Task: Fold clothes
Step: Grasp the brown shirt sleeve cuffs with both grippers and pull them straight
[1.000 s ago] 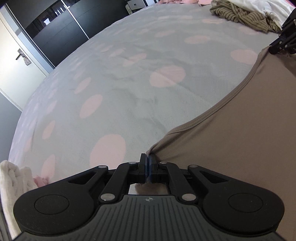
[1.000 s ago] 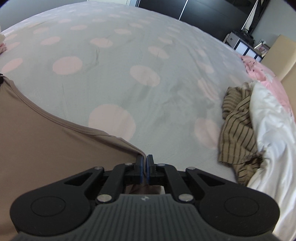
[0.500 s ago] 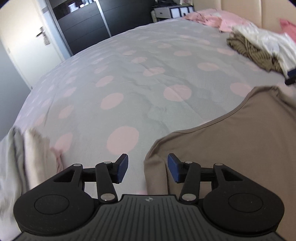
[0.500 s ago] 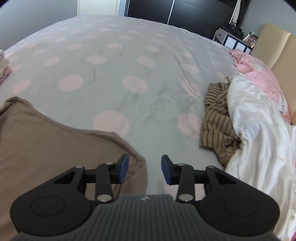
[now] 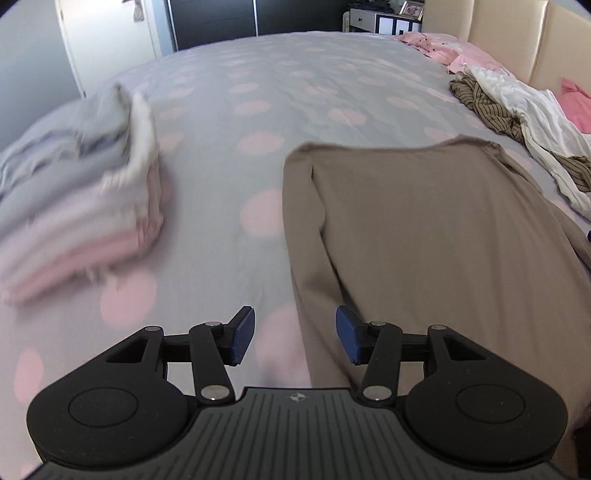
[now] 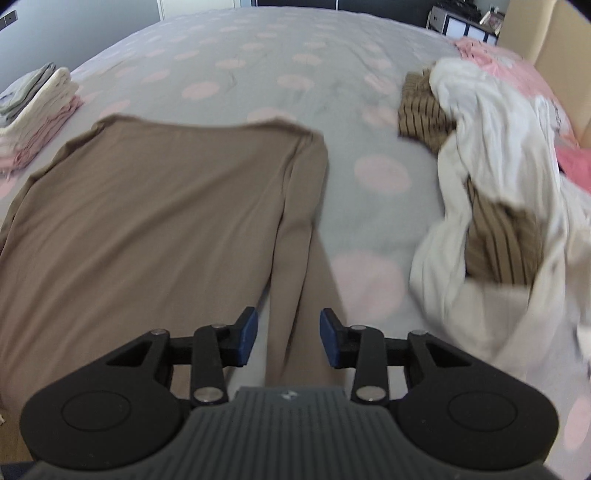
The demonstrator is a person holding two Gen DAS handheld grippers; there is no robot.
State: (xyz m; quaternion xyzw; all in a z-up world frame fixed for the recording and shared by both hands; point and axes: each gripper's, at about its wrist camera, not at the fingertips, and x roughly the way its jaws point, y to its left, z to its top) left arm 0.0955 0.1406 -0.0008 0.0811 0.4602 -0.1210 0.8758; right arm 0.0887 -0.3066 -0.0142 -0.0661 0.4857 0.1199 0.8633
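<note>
A brown long-sleeved top (image 5: 424, 229) lies spread flat on the grey bedspread with pink dots (image 5: 258, 92), its sleeves running toward me along both sides. My left gripper (image 5: 295, 332) hangs open above the left sleeve (image 5: 306, 258), nothing pressed between its blue pads. In the right wrist view the same top (image 6: 147, 206) fills the left half. Above its right sleeve (image 6: 303, 258) my right gripper (image 6: 288, 332) is open too and holds nothing.
A stack of folded grey, white and pink clothes (image 5: 81, 192) (image 6: 33, 110) sits left of the top. A loose pile of white and striped garments (image 6: 498, 184) (image 5: 517, 110) lies on the right, by pink cloth (image 5: 443, 48) and a beige headboard (image 5: 517, 33).
Both grippers were shut on the top's far corners, then let go and drew back toward me and upward. The top now lies flat and the whole garment is in view.
</note>
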